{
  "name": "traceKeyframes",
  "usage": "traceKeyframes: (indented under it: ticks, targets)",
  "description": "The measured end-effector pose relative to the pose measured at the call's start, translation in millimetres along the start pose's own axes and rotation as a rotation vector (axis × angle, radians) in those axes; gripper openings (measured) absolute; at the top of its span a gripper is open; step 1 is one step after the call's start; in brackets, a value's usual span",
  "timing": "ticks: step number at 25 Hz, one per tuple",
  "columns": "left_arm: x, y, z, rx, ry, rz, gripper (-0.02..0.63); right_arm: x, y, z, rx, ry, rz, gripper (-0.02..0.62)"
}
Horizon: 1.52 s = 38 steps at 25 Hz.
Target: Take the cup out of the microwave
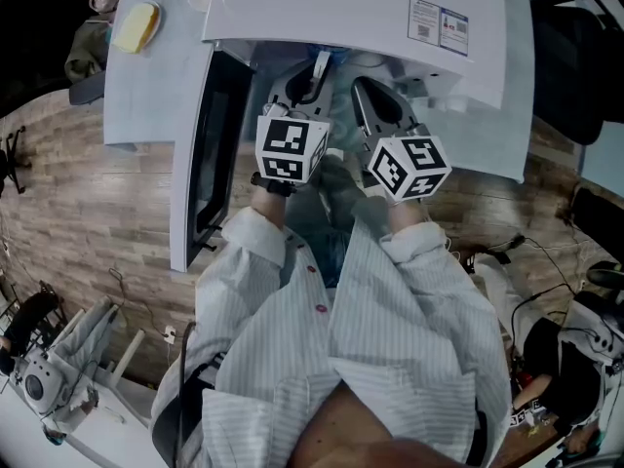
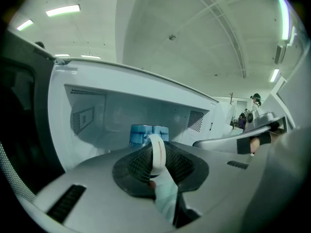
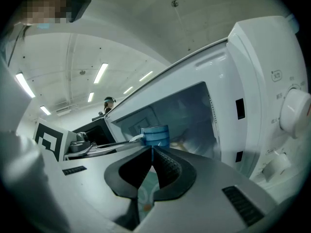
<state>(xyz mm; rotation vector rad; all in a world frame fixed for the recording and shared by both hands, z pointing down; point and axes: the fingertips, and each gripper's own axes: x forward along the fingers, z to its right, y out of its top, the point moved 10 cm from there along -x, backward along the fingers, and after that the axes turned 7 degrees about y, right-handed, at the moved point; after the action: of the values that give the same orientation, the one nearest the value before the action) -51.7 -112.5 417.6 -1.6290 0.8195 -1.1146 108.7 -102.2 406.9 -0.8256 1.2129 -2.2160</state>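
A blue cup (image 2: 146,132) stands just inside the open white microwave (image 1: 361,8). Its white handle (image 2: 157,152) runs upright between the dark pads of my left gripper (image 2: 156,150), which is shut on it. In the head view the left gripper (image 1: 314,74) reaches into the oven's mouth, and the cup itself is hidden under the oven's top. My right gripper (image 3: 151,149) hovers just right of the left one, jaws together with nothing between them. From the right gripper view the cup (image 3: 155,135) shows ahead, at the cavity's opening. The right gripper (image 1: 369,91) also points into the opening.
The microwave door (image 1: 210,154) hangs open to the left, close to my left arm. A yellow block (image 1: 136,27) lies on the white table at the far left. The control knob (image 3: 294,111) is on the oven's right front. Wooden floor and cables lie around.
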Motion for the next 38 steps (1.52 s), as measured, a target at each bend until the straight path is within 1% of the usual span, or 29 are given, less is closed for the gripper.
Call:
traceKeyframes:
  ticks: [14,22,31,38]
  targets:
    - [-29,21,-10,-0.03,0.022,0.02,0.063,-2,21,-25,-0.049,0.027,0.016,0.038]
    - [-45,31,-11,-0.037,0.028,0.023,0.061,-1,32,-41,-0.093,0.073,0.002,0.038]
    - [-57,38,-5,-0.028,-0.005,0.007,0.063,-10,47,-52,-0.131,0.123,0.007,0.038]
    - [-69,41,-1,-0.076,-0.016,0.01,0.063,-22,59,-56,-0.135,0.14,0.034,0.038]
